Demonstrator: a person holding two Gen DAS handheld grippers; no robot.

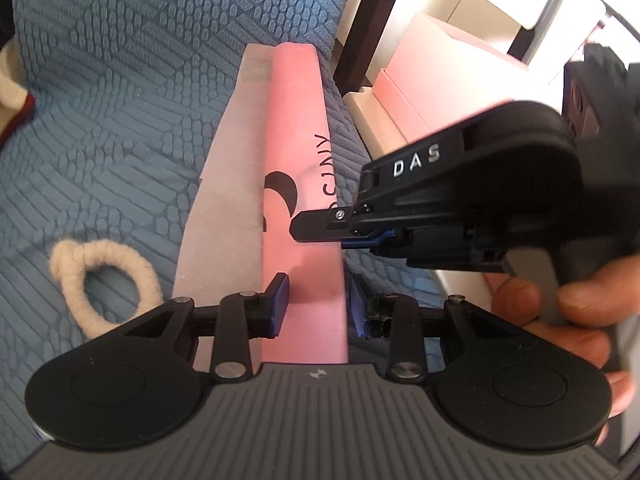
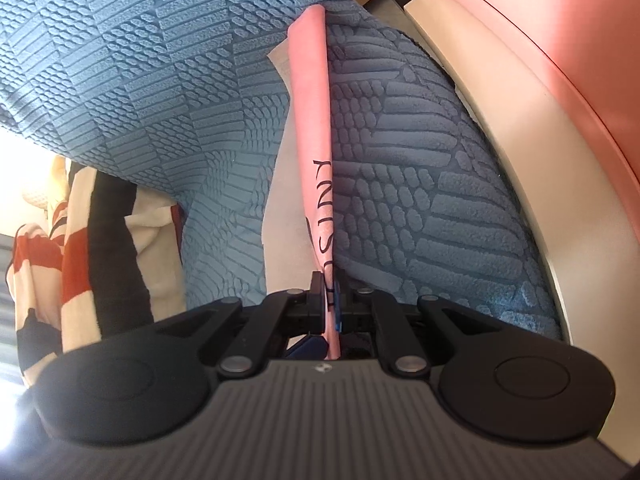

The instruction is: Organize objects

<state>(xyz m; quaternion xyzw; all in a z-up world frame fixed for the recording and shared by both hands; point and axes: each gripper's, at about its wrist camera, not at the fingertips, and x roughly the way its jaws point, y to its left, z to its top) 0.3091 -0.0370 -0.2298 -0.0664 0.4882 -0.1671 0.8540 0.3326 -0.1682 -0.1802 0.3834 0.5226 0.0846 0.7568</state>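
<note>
The right claw (image 2: 329, 300) is squeezed tight on the edge of a pink bag (image 2: 310, 120) in the middle of its view. The left claw (image 1: 318, 304) is wide apart, one finger on each side of the bag, just beside it. The bag lies on a blue bumpy blanket (image 1: 120, 100). Only the left view shows a white rope loop (image 1: 100, 280) at lower left. Only the right view shows a striped cloth (image 2: 80, 260) at left.

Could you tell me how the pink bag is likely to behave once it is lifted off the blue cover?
The pink bag looks thin and flat, so probably light. The right gripper pinches one edge, so it may sag or swing.
</note>
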